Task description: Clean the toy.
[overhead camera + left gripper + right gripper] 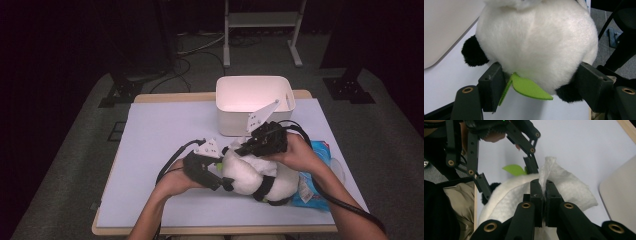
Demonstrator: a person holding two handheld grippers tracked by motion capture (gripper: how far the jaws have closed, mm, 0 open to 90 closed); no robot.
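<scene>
Wipe (564, 187): nipped between closed right gripper (543, 185) jaws, draped over panda; could slip free if dragged
Panda (536, 42): on table (165, 135); left gripper (539, 86) jaws squeeze its base; may twist loose

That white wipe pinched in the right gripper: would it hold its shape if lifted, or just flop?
Probably it flops: the white wipe already creases and drapes over the plush panda where the right gripper pinches it. It looks thin and fibrous, so likely very light and easily dragged out of shape.
</scene>
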